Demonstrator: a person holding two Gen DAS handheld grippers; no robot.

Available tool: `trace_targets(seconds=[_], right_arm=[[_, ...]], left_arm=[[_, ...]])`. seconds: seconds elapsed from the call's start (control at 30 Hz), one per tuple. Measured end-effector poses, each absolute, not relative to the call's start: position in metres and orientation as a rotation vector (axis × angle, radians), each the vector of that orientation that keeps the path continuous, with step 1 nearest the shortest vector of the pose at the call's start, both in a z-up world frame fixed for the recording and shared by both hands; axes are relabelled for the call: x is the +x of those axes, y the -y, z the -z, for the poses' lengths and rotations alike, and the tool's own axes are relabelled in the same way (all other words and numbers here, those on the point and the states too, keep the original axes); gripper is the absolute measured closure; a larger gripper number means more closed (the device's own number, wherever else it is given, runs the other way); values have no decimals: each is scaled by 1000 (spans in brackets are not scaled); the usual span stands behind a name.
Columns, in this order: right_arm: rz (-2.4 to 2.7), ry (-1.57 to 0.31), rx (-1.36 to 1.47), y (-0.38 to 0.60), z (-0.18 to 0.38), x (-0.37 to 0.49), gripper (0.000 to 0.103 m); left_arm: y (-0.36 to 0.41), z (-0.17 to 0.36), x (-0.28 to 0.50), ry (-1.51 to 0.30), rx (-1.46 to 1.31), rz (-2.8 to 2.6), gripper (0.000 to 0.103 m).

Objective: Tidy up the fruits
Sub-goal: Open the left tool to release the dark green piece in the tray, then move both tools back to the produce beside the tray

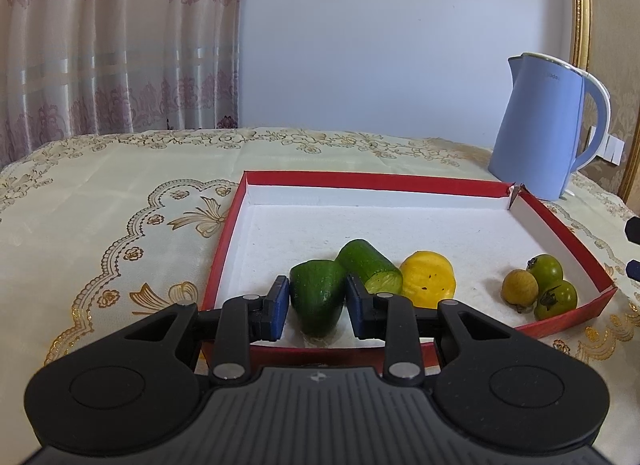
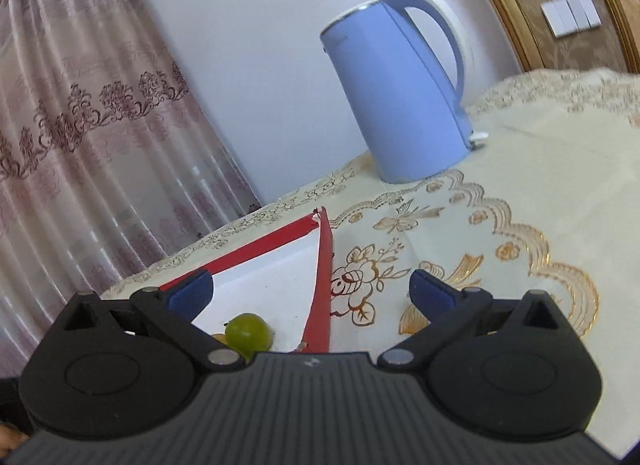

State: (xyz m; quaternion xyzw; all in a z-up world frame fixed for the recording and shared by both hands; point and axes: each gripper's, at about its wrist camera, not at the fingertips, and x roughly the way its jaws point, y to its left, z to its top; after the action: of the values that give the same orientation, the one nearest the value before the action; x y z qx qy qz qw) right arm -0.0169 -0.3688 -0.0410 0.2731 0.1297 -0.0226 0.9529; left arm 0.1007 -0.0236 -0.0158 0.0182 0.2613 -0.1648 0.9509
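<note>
Clamped between the blue pads of the left tool (image 1: 318,299), a green cut piece (image 1: 318,297) sits at the near edge of the red-walled tray (image 1: 360,178), its narrower end down toward the white liner and its long axis roughly upright. Placing looks to be the step in hand; the next move calls for lowering, then releasing without toppling it. Just behind lie a second green piece (image 1: 370,265), tilted on its side, and a yellow fruit (image 1: 428,279). Farther right, the right tool (image 2: 310,291) gapes empty over the tray wall beside a green round fruit (image 2: 247,330).
</note>
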Motion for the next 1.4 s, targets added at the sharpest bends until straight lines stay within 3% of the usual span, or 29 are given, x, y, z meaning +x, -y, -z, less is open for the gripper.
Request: trace_targets(seconds=[0.4,0.47,0.53,0.57,0.87,1.0,1.07,1.4], right_arm=[[-6,-267,597,370,46,-20,0],[-12,-265,606,371,46,-20,0],[-19,-264,614,372,47,-21,0],[-22,-262,618,373,47,-21,0],[-45,-247,644,376,49,-23,0],[-45,-227,621,371,45,-27,0],[-44,-206,596,366,40,-35,0],[-157,-376,170,278,16,-79,0]], left_arm=[[31,15,98,-517,87,303,71],[31,14,97,-513,86,291,58],[30,11,95,-495,82,274,37],[29,9,93,-484,81,272,36],[35,-6,72,-450,142,263,35],[28,-16,51,-417,161,258,24],[21,-20,39,-406,155,253,24],[-24,-10,-3,-452,98,230,19]])
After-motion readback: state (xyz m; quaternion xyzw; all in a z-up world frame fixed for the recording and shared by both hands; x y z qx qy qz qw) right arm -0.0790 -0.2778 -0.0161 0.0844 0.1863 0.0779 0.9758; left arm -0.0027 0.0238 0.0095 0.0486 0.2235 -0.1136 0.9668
